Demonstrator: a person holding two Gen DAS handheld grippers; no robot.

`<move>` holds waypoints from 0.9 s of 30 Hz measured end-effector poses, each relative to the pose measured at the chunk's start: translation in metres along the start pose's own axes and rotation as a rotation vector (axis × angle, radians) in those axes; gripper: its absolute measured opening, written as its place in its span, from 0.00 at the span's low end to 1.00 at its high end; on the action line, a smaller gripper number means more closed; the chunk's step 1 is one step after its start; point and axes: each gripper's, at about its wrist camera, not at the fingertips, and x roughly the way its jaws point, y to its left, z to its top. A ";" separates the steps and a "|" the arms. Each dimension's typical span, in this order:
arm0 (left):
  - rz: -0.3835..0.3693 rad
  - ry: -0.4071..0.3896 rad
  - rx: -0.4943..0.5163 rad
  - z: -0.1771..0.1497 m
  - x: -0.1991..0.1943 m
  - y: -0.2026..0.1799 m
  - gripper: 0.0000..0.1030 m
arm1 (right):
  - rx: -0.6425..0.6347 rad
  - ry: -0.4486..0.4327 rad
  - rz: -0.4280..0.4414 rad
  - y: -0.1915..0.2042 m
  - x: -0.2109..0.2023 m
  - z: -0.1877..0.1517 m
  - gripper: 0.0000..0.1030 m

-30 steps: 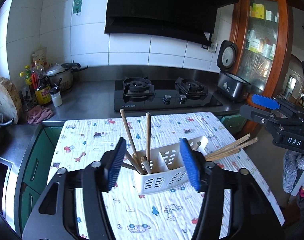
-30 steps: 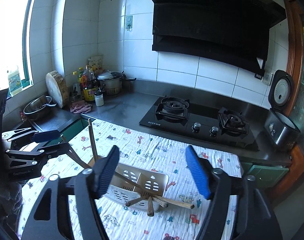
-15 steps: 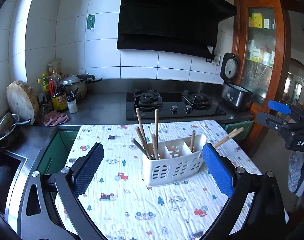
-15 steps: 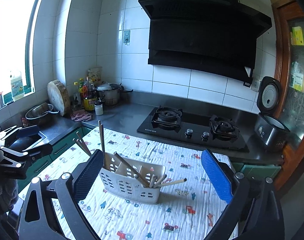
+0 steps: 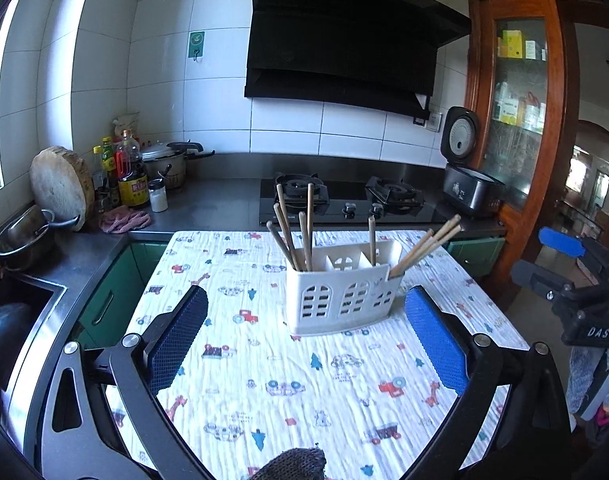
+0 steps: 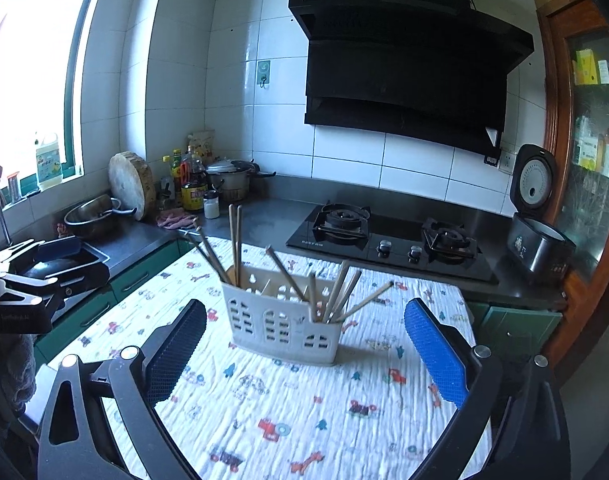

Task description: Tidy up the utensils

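Caddy: your white caddy (image 5: 342, 294) stands upright on the printed cloth (image 5: 304, 384), well ahead of both grippers and touching neither.
Chopsticks: wooden chopsticks (image 5: 292, 236) stand in the caddy's end compartments; from the left view one bunch (image 5: 428, 246) leans out over the right end.
Left gripper: your left gripper (image 5: 306, 344) is spread wide with nothing between its blue pads (image 5: 434, 338).
Right gripper: your right gripper (image 6: 304, 350) is just as wide apart and holds nothing.
Left view only: it catches your right gripper from the side at the frame's right edge (image 5: 572, 280), off the table, and a dark knitted patch (image 5: 292, 466) at the bottom edge.
Right view only: it shows your left gripper at the left edge (image 6: 36, 276), the window (image 6: 28, 80) and a jug (image 6: 48, 162) on the sill.
Both views: stove (image 6: 388, 232), hood (image 6: 408, 76), rice cooker (image 6: 538, 220), chopping block (image 5: 62, 188), bottles (image 5: 130, 172).
Hard to tell: the caddy's middle compartment looks bare from the left view, but from the right view you cannot sort which stick sits in which slot.
Cut off: the knitted patch is too cropped to identify; each gripper's base runs out of frame.
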 end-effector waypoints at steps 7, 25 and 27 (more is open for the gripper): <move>0.016 0.011 0.003 -0.035 -0.019 -0.003 0.95 | 0.008 0.018 -0.007 0.018 -0.016 -0.040 0.93; 0.006 0.094 0.005 -0.101 -0.031 -0.008 0.95 | 0.075 0.092 -0.050 0.026 -0.035 -0.106 0.93; 0.005 0.099 0.003 -0.103 -0.031 -0.009 0.95 | 0.077 0.097 -0.050 0.025 -0.036 -0.108 0.93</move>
